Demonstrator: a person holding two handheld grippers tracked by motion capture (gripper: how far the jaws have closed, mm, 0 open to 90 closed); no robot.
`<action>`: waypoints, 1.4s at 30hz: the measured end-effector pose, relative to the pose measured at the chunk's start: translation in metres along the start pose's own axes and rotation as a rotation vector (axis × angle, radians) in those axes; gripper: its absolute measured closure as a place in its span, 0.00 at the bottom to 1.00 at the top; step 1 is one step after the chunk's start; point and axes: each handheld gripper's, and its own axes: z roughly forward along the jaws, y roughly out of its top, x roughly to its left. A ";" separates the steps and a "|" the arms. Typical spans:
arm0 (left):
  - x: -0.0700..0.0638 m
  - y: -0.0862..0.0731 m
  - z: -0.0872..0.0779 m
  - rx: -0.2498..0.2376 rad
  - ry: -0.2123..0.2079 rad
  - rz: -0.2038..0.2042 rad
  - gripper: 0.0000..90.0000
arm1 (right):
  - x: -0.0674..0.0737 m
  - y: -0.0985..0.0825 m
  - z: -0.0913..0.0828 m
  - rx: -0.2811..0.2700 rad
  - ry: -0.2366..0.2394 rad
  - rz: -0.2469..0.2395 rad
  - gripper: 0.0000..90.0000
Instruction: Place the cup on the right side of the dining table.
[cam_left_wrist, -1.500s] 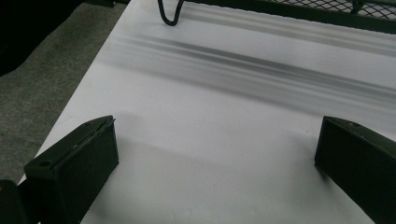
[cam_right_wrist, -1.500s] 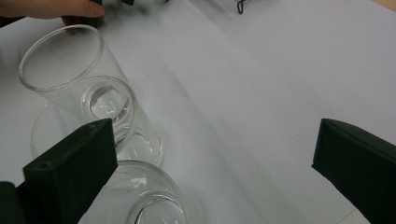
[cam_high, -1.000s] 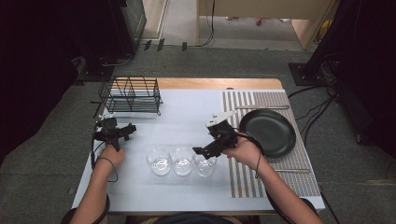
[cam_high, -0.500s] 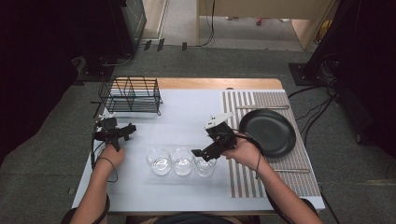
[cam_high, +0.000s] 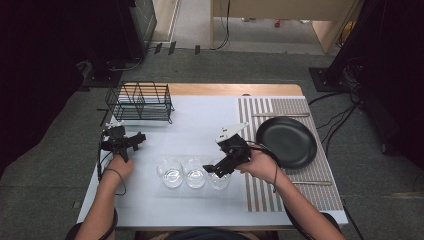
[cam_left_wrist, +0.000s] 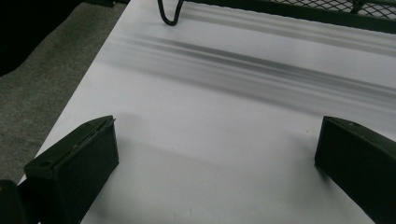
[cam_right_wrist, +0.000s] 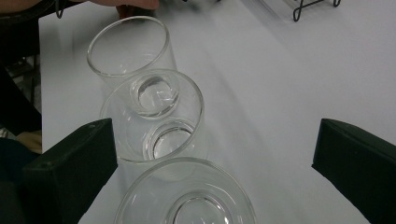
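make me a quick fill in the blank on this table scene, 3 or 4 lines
1. A row of ___ clear glasses stands at the table's near edge.
2. The right gripper hangs over the glass nearest the striped ___.
3. The black plate lies on the placemat, and the wire ___ stands at the far left.
4. The left gripper has its jaws ___ over bare table.

Missing words: three; placemat; rack; open

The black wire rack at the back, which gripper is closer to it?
The left. The left gripper hovers just in front of the wire rack, jaws open over bare table. The right gripper is farther off, over the glasses near the black plate.
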 end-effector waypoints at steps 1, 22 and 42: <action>0.000 0.000 0.000 0.000 0.000 0.000 0.00 | 0.000 0.000 0.000 0.000 0.004 -0.005 0.00; 0.000 0.000 0.000 0.000 0.000 0.000 0.00 | 0.006 -0.005 0.007 0.025 0.077 -0.068 0.00; 0.000 0.000 0.000 0.000 0.000 0.000 0.00 | 0.009 -0.012 0.015 0.070 0.122 -0.108 0.00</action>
